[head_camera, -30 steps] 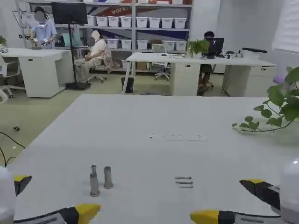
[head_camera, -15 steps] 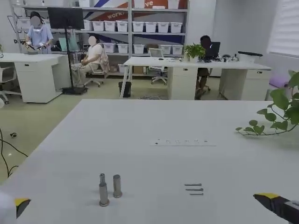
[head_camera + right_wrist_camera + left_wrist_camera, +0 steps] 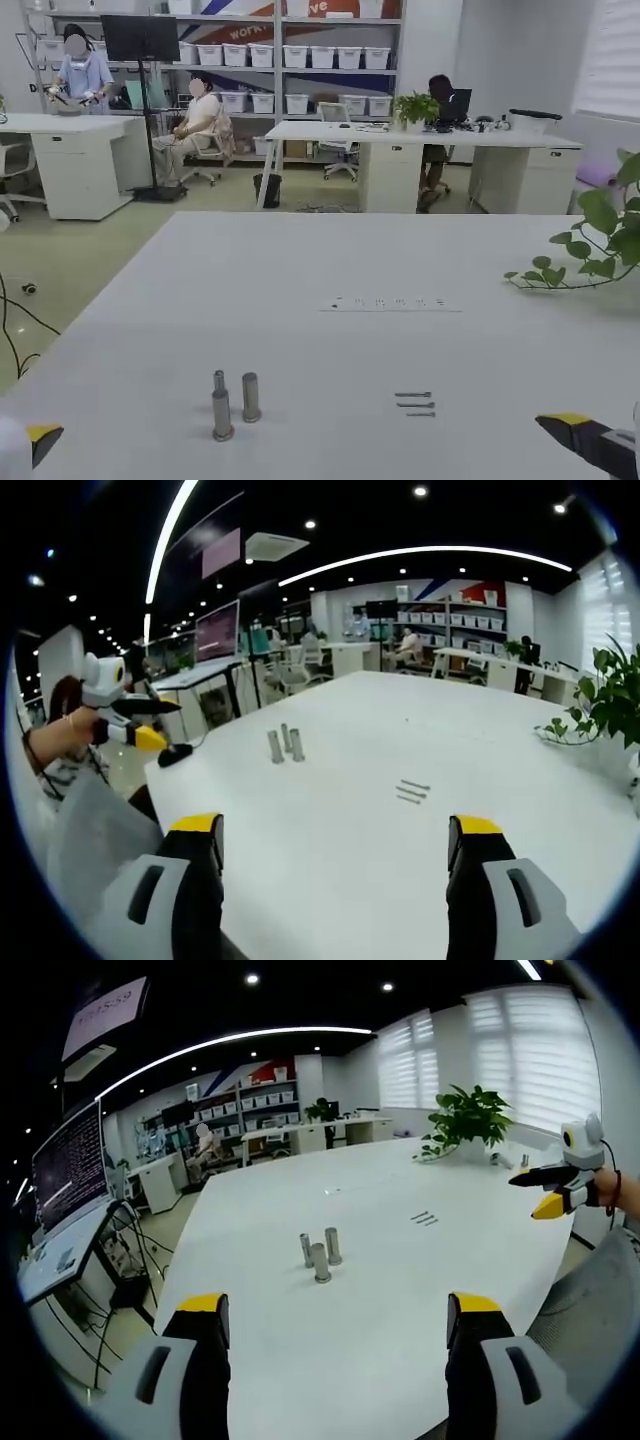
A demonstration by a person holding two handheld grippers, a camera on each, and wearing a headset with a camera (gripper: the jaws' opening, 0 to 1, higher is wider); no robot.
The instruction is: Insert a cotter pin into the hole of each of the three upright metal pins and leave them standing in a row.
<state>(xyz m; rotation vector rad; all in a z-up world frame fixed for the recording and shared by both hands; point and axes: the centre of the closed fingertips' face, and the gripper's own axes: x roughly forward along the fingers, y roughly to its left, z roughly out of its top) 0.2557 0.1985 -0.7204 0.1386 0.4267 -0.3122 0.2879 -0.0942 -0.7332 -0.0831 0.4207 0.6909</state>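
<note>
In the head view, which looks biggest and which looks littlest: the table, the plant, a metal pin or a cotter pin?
1. Table
2. Plant, though the picture's edge cuts it off
3. Metal pins; the three look alike
4. Cotter pins; thin, all alike

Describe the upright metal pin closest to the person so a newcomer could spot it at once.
On the big white workbench, left of three thin cotter pins lying flat, three upright metal pins stand clustered. The front pin is the one: nearest the workbench's near edge, ahead of both neighbours.
</note>
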